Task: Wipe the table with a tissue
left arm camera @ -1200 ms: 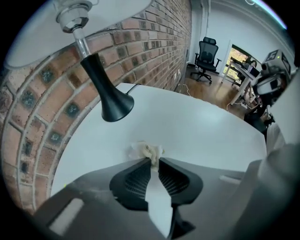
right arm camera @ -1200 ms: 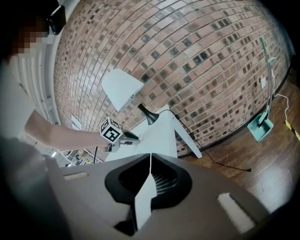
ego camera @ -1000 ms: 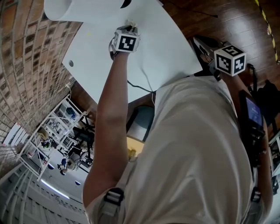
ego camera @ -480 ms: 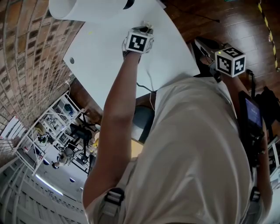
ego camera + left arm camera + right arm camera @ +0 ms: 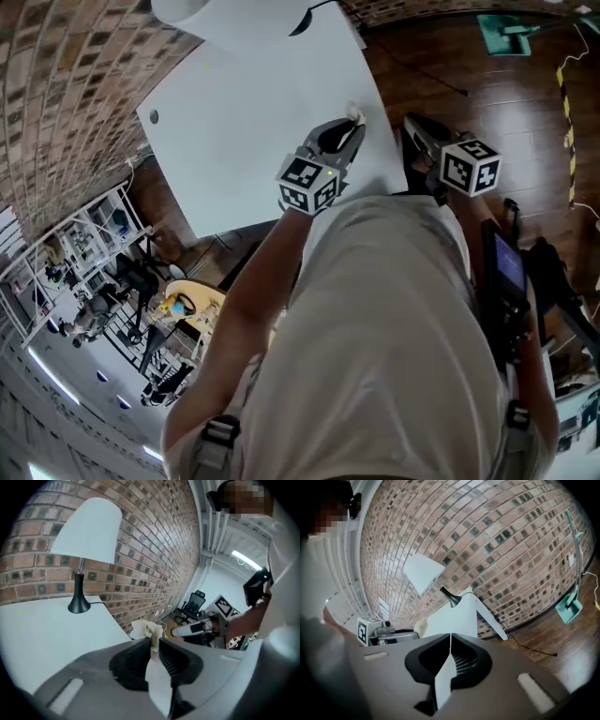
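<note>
The white desk (image 5: 244, 122) looks bare and clean over most of its top. The one exception is a faint yellowish fleck (image 5: 18, 612) far out on its left part, too small to identify. A white-shaded lamp (image 5: 86, 531) stands at the back by the brick wall (image 5: 154, 541).

Further right, the left gripper (image 5: 352, 124) reaches over the desk's near right edge. Its jaws are nearly together and pinch a crumpled tissue (image 5: 146, 630), which sticks out past their tips. In the left gripper view the wad shows against the desk's edge and the floor beyond, so it seems lifted off the surface rather than pressed on it. I cannot be sure of that.

My judgement is that the wiping is far along or between strokes, with the fleck's side possibly left to do.

Right again, the right gripper (image 5: 450, 638) hangs off the desk over the wooden floor (image 5: 450, 56). Its jaws are together with nothing between them, and it takes no part in the wiping.

No brand or word can be read anywhere. The marker cubes (image 5: 469, 167) carry only black-and-white square patterns. A green dustpan (image 5: 568, 609) stands at the far right, with no label visible.
</note>
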Tool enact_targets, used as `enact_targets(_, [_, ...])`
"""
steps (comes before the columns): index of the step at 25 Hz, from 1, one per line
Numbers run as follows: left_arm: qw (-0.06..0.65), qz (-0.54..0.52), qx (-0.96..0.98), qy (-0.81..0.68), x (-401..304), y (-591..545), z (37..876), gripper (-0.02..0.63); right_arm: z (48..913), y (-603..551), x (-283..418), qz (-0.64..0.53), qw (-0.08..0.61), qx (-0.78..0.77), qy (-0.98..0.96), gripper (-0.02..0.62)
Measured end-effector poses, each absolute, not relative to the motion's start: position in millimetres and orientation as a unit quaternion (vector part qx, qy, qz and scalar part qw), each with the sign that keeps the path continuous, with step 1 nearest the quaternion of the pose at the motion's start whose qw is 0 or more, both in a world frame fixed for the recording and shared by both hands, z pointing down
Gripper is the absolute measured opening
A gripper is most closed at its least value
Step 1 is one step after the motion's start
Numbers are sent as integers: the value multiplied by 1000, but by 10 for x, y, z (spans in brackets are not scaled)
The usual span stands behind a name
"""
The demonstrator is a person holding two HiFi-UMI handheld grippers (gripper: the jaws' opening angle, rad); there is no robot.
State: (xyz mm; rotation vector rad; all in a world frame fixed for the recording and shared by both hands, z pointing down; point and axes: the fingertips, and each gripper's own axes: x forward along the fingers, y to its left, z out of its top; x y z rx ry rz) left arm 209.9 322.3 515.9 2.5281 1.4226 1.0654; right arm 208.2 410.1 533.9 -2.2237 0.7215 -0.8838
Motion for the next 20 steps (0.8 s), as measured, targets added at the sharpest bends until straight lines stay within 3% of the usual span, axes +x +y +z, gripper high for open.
enact_targets(6, [31,348,817,459,1701,3019,5173,65,5312,3696,2044,-339,300,-833,319,14])
enact_targets(14, [35,352,838,416,1685,2445,5282,66,5234,3381,1952,-336,262,-847,317,14])
enact_targets(20, [-52,400,825,396,2227,2216,5752,66,5190,3452,1703,-346,254,-856,287,14])
